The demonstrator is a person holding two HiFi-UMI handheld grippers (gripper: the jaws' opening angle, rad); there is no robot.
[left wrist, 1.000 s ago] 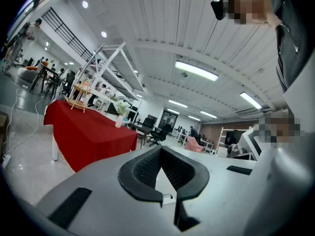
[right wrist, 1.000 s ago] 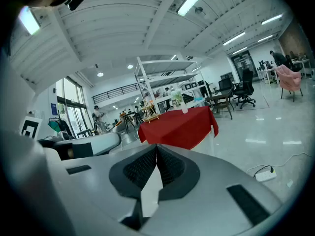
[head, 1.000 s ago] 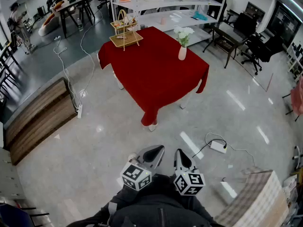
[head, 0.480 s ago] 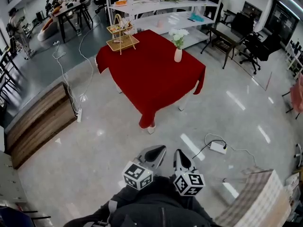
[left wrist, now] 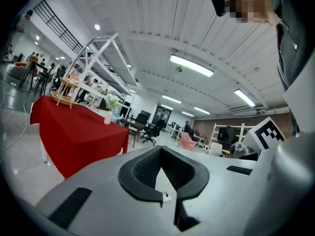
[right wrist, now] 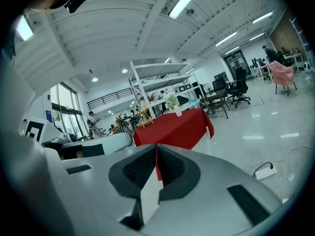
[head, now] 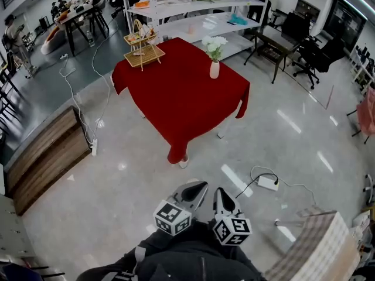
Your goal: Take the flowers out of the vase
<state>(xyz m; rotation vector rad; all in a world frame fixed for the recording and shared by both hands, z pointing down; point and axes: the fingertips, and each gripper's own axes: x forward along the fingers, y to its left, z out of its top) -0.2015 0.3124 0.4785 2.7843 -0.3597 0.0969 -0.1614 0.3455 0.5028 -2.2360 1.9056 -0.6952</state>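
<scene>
A white vase [head: 214, 69] with white flowers [head: 213, 43] stands upright near the far right edge of the red-clothed table [head: 181, 92]. Both grippers are held low by the person's body, far from the table over the floor. The left gripper [head: 198, 187] has its jaws shut with nothing in them, and so has the right gripper [head: 218, 192]. From the left gripper [left wrist: 160, 148], the vase [left wrist: 108, 117] and flowers [left wrist: 112, 102] show small at the left. Beyond the right gripper [right wrist: 156, 146], the vase [right wrist: 177, 113] sits on the table [right wrist: 174, 129].
A tiered basket stand [head: 141, 42] sits on the table's far left corner. White shelving [head: 193, 10] stands behind the table. A power strip with cable [head: 269, 182] lies on the floor at the right. A wooden bench [head: 41, 154] is at the left, office chairs [head: 310, 51] at the right.
The table and vase have shifted left and slightly down in the head view as the person moves. Both grippers stay shut and close together.
</scene>
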